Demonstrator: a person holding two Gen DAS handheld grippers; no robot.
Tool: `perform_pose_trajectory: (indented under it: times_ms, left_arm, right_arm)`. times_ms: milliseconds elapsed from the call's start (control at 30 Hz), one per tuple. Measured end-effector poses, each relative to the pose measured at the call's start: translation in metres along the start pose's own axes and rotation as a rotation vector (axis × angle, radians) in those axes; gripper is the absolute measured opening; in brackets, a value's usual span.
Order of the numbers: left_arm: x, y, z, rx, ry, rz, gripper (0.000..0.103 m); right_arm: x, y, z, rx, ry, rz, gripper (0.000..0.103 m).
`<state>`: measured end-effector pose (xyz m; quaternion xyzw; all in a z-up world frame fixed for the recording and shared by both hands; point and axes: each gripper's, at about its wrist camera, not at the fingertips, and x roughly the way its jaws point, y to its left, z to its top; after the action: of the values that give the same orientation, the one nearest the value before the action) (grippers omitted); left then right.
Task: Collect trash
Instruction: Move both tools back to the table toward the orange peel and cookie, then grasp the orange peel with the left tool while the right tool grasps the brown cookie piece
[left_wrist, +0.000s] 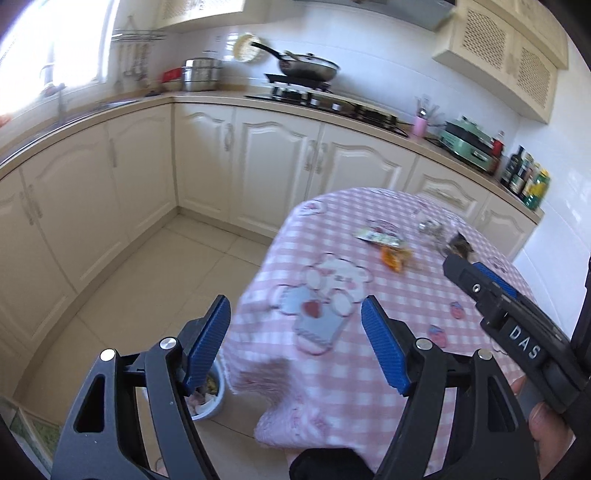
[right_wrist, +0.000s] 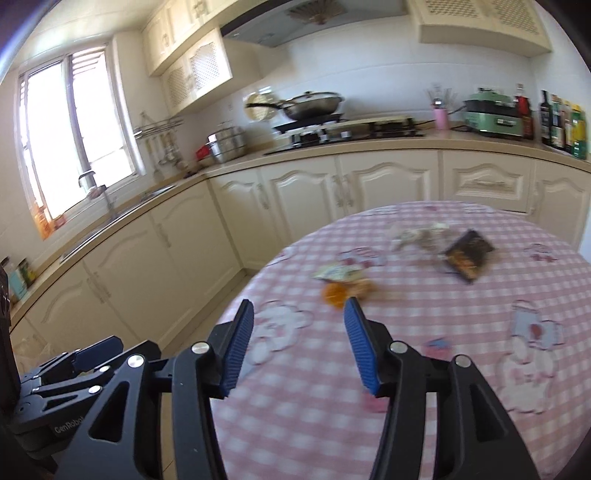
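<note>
Both grippers are empty, left gripper (left_wrist: 295, 321) and right gripper (right_wrist: 299, 332) spread wide above the near edge of the pink checked table (right_wrist: 406, 369). Further in sit four bits of trash: orange wrapper (right_wrist: 334, 292), flat packet (right_wrist: 338, 272) lying crosswise, crumpled clear plastic (right_wrist: 419, 234), dark packet (right_wrist: 467, 254) angled diagonally.

Left gripper (left_wrist: 295, 317) hung open over the checked tablecloth's (left_wrist: 369, 369) near edge; wrappers (left_wrist: 384, 238) lay far right, bin (left_wrist: 208, 398) below left.
</note>
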<state>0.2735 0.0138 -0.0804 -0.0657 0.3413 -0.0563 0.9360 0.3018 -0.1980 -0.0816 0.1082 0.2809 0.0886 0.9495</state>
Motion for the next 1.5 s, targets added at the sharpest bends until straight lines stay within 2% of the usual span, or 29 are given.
perform_pose_trajectory:
  times_ms: [167,433,600,767,900,1067,1300,1333,1367,1400,1500]
  left_arm:
    - [0.029,-0.046,0.006,0.058,0.047,-0.062,0.070]
    - [0.092,-0.102,0.017,0.147,0.143,-0.097,0.070]
    - [0.128,-0.106,0.026,0.127,0.190,-0.113,0.052]
    - [0.153,-0.097,0.031,0.064,0.221,-0.148,0.035]
    - [0.162,-0.094,0.031,0.031,0.218,-0.192,0.008]
    - [0.147,-0.084,0.029,0.011,0.180,-0.198,0.004]
    - [0.129,-0.059,0.029,-0.018,0.152,-0.177,0.004]
    - [0.127,-0.054,0.028,-0.024,0.149,-0.170,0.004]
    - [0.126,-0.051,0.029,-0.027,0.149,-0.167,0.004]
    - [0.123,-0.047,0.028,-0.030,0.147,-0.166,0.004]
    - [0.115,-0.037,0.028,-0.039,0.137,-0.163,0.004]
  right_arm:
    - [-0.004,-0.061,0.007,0.052,0.013,-0.100,0.052]
    - [0.026,-0.114,0.016,0.055,0.087,-0.143,0.052]
    - [0.055,-0.123,0.023,0.031,0.140,-0.138,0.052]
    - [0.078,-0.121,0.029,-0.002,0.183,-0.113,0.052]
    - [0.093,-0.117,0.032,0.002,0.226,-0.058,0.052]
    - [0.111,-0.105,0.035,0.012,0.279,0.015,0.052]
    - [0.140,-0.071,0.035,-0.070,0.330,0.020,0.052]
    - [0.144,-0.069,0.034,-0.077,0.337,0.017,0.050]
    - [0.148,-0.065,0.032,-0.093,0.346,0.006,0.032]
    - [0.151,-0.062,0.031,-0.107,0.357,-0.001,0.026]
    - [0.147,-0.058,0.029,-0.124,0.347,-0.022,0.026]
